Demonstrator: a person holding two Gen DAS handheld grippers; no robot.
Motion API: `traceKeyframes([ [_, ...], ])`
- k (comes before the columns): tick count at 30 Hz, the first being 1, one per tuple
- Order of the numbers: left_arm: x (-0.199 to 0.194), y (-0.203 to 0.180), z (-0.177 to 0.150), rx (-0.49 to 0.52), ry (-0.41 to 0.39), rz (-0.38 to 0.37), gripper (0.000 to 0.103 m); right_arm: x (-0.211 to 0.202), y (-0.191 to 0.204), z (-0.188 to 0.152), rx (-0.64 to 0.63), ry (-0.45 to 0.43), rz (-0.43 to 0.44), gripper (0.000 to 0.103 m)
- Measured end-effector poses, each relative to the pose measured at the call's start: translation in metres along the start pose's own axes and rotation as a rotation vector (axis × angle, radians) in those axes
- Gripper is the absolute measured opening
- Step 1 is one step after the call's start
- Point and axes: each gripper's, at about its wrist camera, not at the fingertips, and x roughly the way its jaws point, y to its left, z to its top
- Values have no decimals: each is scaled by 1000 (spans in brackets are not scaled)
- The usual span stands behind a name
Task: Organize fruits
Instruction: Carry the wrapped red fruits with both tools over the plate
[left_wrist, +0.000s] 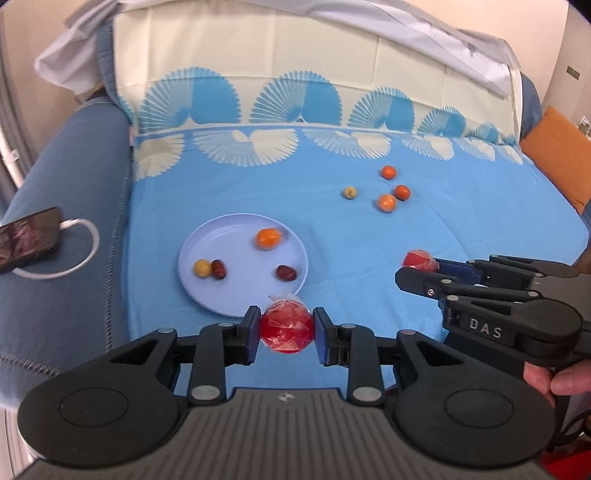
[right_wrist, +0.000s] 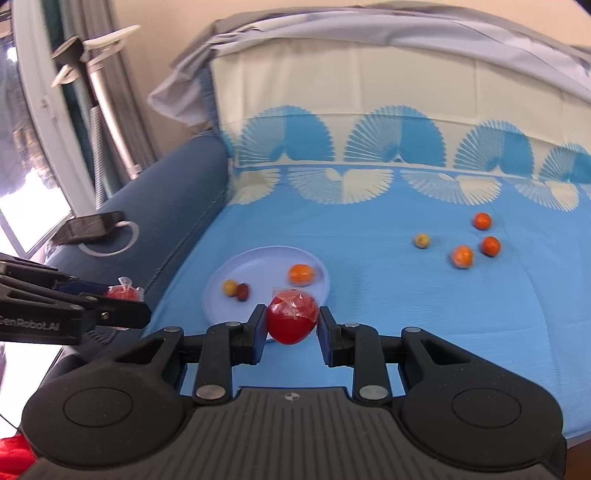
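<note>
My left gripper (left_wrist: 286, 328) is shut on a red fruit in clear wrap (left_wrist: 286, 317), held just in front of the pale blue plate (left_wrist: 221, 236). On the plate lie an orange fruit (left_wrist: 268, 238), a yellow one (left_wrist: 202, 267) and two dark red ones (left_wrist: 218, 268). My right gripper (right_wrist: 291, 326) is shut on a second red wrapped fruit (right_wrist: 291, 314), above the plate's (right_wrist: 317, 280) near rim. Each gripper shows in the other's view, with its fruit. Three orange fruits (left_wrist: 386, 202) and a yellowish one (left_wrist: 349, 192) lie loose on the blue cloth at the back right.
The blue patterned cloth (left_wrist: 369, 258) covers a sofa seat and backrest. A phone (left_wrist: 27, 236) with a white cable rests on the sofa's left arm. An orange cushion (left_wrist: 554, 147) stands at the far right. A hand (left_wrist: 561, 380) grips the right tool.
</note>
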Motion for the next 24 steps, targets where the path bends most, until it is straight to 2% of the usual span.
traceKeyframes([
  [11,-32,23,-40,-56,-40,20,33,-23,50,-16,-109,5,13,30],
  [24,-38,37,-41,-103,-65,20,33,-27,60,-14,-146,5,3,30],
])
